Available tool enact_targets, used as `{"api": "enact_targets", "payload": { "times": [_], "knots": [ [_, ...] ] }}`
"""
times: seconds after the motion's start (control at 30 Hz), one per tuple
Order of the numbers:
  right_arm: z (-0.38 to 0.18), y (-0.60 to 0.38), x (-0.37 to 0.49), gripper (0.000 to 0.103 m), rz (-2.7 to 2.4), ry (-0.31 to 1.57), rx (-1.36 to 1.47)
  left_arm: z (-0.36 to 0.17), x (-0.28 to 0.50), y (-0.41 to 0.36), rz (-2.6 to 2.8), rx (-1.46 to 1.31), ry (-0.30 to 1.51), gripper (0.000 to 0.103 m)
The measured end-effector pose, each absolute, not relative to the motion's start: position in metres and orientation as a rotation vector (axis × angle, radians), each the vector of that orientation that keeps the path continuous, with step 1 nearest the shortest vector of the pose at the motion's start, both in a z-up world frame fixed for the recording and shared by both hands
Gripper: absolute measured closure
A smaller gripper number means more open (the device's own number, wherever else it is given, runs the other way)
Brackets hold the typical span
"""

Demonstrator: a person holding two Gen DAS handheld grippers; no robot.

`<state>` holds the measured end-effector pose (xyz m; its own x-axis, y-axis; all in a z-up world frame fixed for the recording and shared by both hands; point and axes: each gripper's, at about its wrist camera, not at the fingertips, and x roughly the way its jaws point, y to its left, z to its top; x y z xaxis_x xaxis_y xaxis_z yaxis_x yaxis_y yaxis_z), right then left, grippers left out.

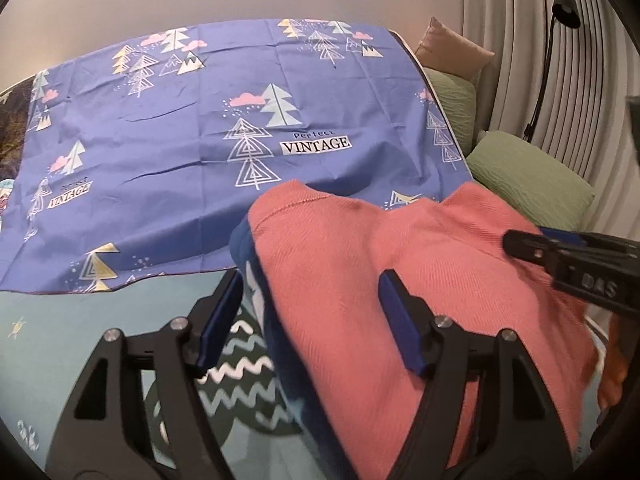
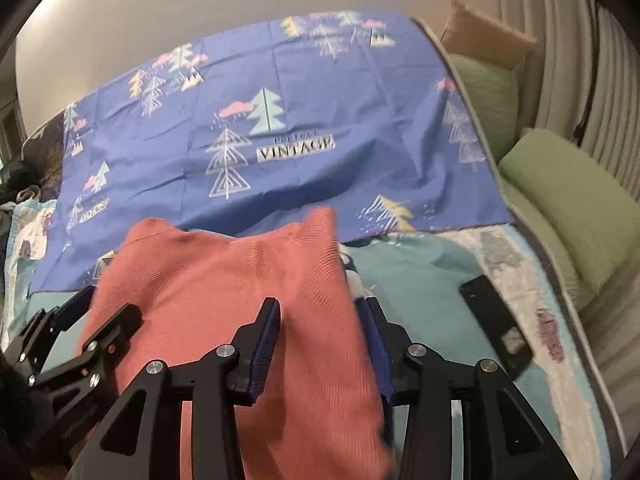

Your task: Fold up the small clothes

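Both the left tongs point(image 1: 310, 320) and right tongs point(image 2: 322, 344) stand spread over the coral knitted garment point(image 1: 400, 280); each should pinch a matching corner evenly before folding.

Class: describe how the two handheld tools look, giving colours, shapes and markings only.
Both the left tool and the right tool have black angular frames with triangular cut-outs, silver round bolts and flat blue pads. One tool's side bears pale lettering, "DAS". No cables or sleeves show.
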<state>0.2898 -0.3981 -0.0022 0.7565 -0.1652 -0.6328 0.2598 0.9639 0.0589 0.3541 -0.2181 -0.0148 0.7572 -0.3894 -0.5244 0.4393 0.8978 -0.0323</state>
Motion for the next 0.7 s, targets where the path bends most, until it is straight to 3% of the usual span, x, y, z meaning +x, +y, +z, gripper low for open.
{"api": "enact_targets", "payload": {
  "times": [0.2, 0.43, 0.7],
  "knots": [
    [0.029, -0.374, 0.219, 0.059, -0.222, 0.584, 0.143, 0.018, 0.304, -0.202, -0.466, 0.092, 0.498, 0.028],
    [0.061, -0.346, 0.132, 0.047, -0.232, 0.478, 0.151, 0.060, 0.221, -0.179, -0.477, 0.124, 0.427, 0.020],
    [0.083, -0.318, 0.043, 0.040, -0.287, 0.462, 0.145, 0.090, 0.124, -0.157, -0.477, 0.174, 0.333, 0.008]
  ]
}}
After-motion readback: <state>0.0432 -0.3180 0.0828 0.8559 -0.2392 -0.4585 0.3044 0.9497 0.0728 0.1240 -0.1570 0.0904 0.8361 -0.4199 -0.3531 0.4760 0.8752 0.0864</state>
